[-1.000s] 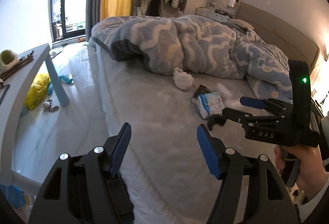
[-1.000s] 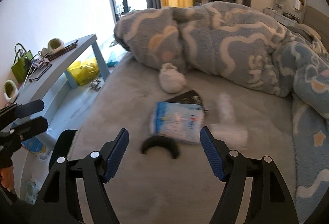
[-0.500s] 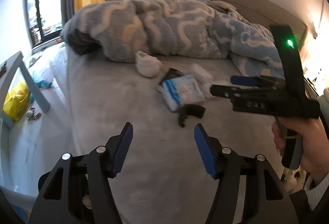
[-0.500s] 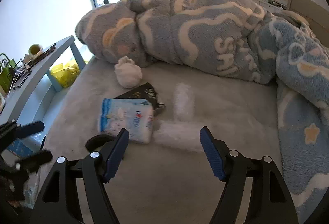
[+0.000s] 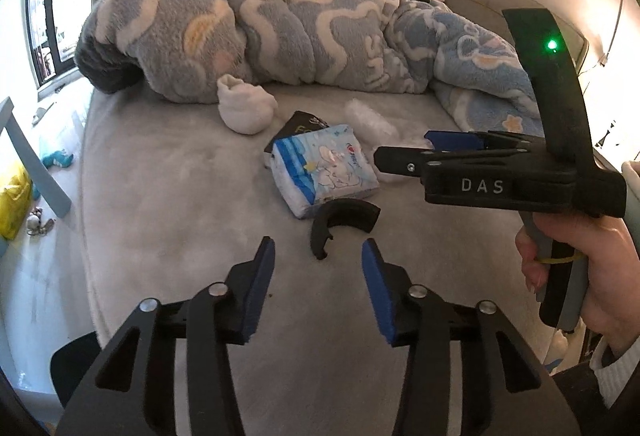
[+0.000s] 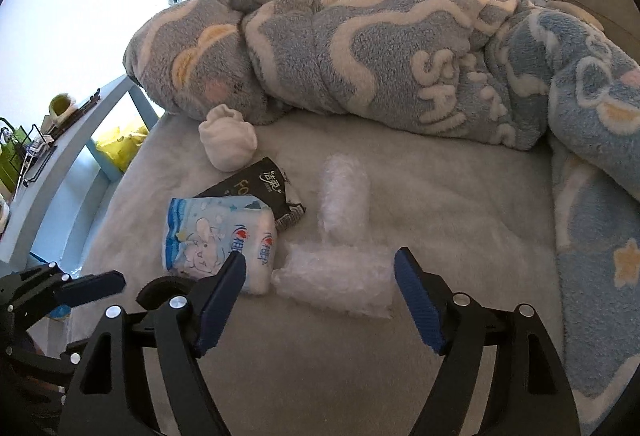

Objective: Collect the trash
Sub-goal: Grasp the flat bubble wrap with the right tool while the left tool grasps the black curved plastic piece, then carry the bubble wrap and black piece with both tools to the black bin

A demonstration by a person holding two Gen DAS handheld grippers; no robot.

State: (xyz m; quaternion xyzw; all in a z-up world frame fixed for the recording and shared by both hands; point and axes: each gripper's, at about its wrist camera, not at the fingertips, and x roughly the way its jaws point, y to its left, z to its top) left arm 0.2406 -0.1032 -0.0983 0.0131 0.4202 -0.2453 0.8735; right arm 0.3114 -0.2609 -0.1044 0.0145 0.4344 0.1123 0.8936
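Trash lies on the grey bed sheet (image 6: 440,176): a blue-white tissue pack (image 6: 218,236) (image 5: 324,168), a black wrapper (image 6: 260,188) (image 5: 298,124) under its far edge, two clear bubble-wrap rolls (image 6: 346,192) (image 6: 336,278), a curved black plastic piece (image 5: 342,218) and a balled white sock (image 6: 228,138) (image 5: 246,108). My right gripper (image 6: 320,296) is open just above the nearer roll. My left gripper (image 5: 318,284) is open and empty, just short of the black piece. The right gripper (image 5: 404,150) also shows from the side in the left wrist view.
A bunched blue and grey fleece blanket (image 6: 380,48) (image 5: 300,32) fills the far and right side of the bed. A grey side table (image 6: 60,164) with clutter stands left of the bed. A yellow bag (image 5: 12,200) lies on the floor below it.
Both grippers have moved forward over the bed toward the trash. The right gripper has swung right, from over the tissue pack to over the bubble-wrap rolls. Both stay open.
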